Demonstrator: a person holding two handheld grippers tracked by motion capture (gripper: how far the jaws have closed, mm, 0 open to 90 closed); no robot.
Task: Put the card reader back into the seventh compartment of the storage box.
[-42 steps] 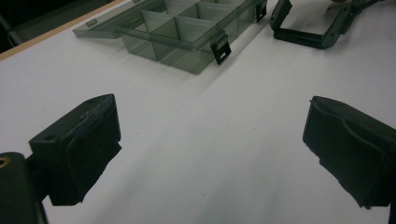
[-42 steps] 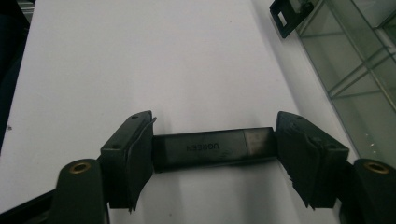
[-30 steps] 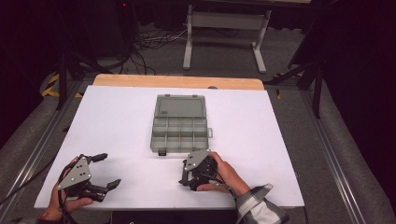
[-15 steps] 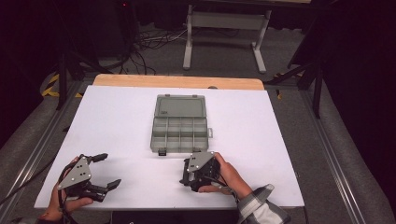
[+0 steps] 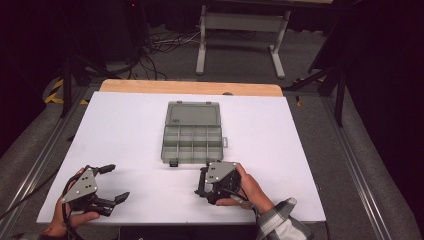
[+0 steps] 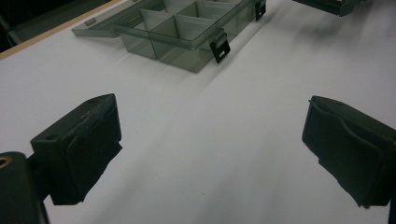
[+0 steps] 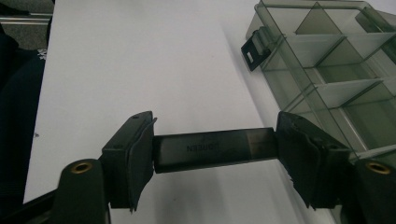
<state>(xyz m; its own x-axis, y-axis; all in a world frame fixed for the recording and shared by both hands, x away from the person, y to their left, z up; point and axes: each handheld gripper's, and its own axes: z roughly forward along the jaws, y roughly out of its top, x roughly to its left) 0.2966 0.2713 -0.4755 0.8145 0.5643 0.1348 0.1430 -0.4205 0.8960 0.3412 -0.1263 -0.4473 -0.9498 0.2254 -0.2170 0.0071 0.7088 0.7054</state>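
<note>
A: Right gripper [image 7: 215,151] — jaws clamped end to end on a small dark rectangular block with faint lettering [image 7: 212,150], held just above the white table [image 5: 125,130].

B: And right beside it, the clear grey plastic compartment box [image 5: 192,142], lid folded flat open, black latch facing the person.

A: Left gripper [image 6: 210,154]?

B: Jaws wide apart, nothing between them, low over bare table at the near left corner, well apart from the box.

Brightly lit white tabletop [image 5: 125,130] against dark, murky surroundings; soft shadows beneath the compartment box [image 6: 187,32]; slightly grainy, with near claw pads [image 6: 79,144] softly blurred.
</note>
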